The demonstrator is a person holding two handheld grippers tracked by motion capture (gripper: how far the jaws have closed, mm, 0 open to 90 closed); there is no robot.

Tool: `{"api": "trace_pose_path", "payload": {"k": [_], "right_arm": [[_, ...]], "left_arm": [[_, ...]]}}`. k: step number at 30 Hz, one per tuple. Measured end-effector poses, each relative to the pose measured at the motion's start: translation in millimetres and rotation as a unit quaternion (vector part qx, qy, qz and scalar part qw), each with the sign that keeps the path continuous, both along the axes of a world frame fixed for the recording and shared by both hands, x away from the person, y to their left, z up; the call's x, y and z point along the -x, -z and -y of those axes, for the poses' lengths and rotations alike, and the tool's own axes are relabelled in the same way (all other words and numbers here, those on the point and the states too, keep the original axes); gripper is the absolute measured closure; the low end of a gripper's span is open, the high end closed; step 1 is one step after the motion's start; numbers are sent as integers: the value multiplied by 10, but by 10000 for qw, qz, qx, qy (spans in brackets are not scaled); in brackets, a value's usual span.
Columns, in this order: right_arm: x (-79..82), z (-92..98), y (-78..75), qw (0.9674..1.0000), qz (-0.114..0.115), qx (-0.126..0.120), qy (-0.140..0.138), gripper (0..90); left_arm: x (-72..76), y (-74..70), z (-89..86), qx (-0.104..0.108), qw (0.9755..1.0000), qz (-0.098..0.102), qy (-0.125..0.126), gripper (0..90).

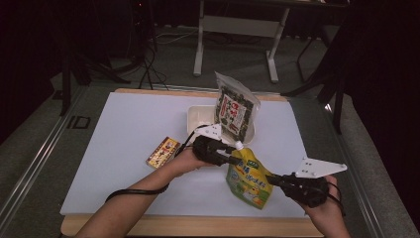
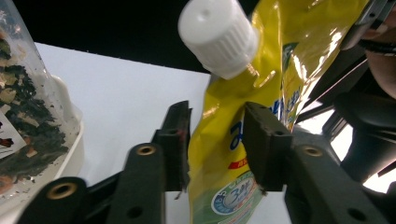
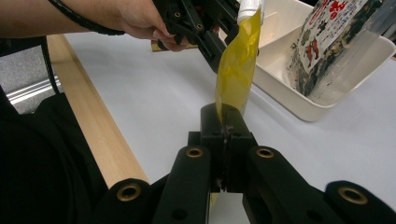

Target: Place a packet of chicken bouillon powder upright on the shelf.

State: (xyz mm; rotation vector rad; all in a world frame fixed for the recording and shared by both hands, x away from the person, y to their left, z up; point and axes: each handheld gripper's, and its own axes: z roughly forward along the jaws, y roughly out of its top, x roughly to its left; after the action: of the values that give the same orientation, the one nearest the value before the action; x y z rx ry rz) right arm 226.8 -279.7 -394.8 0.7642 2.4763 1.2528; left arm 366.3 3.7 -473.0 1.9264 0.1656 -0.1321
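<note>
surface: white table (image 1: 124,148) (wood-edged) | room: dark, grey floor (image 1: 237,59)

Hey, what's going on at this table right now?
A person is handling a yellow spouted pouch with two hand-held tools. The right claw is shut on the pouch's lower edge, holding it above the white table. The left claw straddles the pouch just under its white cap, jaws either side of it. Behind, a seaweed snack bag stands in a white tray, and a small yellow packet lies flat.
</note>
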Motion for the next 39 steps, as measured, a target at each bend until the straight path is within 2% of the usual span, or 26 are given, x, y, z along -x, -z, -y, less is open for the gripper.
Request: {"api": "trace_pose_path", "payload": {"k": [2,4,9,11,13,15,18,20,23,26,33,36,39], "right_arm": [[0,-8,5,10000,-9,26,-25,898],[2,-15,15,10000,-1,49,10,896],[-7,1,33,9999,63,81,103,887],[-15,19,37,9999,57,40,112,875],[-21,41,42,9997,96,9,202,819],[-39,69,50,9995,103,-85,293,705],[-76,94,88,9992,78,-113,379,625],[-107,105,127,9993,-18,-167,340,566],[-162,119,219,9992,-131,-146,346,534],[-236,147,343,9994,-211,-107,265,543],[-390,184,610,9975,-665,-17,220,608],[-429,196,683,9970,-757,-56,167,662],[-471,227,752,9957,-914,-142,93,676]], "left_arm": [[-12,-2,-12,2,10000,33,33,677],[-22,0,-29,30,10000,-7,59,762],[-11,3,-55,8,9999,45,142,878],[-2,9,-72,34,9997,175,170,889],[5,16,-83,82,9994,232,258,895],[30,11,-80,96,9987,373,337,898],[50,2,-66,85,9982,462,364,899],[48,2,-69,89,9982,458,389,899],[46,8,-81,107,9979,494,398,900],[50,27,-90,177,9981,461,382,900],[51,29,-92,182,9982,460,335,899],[57,27,-91,172,9981,478,341,899],[64,24,-92,170,9980,504,345,899]]}}
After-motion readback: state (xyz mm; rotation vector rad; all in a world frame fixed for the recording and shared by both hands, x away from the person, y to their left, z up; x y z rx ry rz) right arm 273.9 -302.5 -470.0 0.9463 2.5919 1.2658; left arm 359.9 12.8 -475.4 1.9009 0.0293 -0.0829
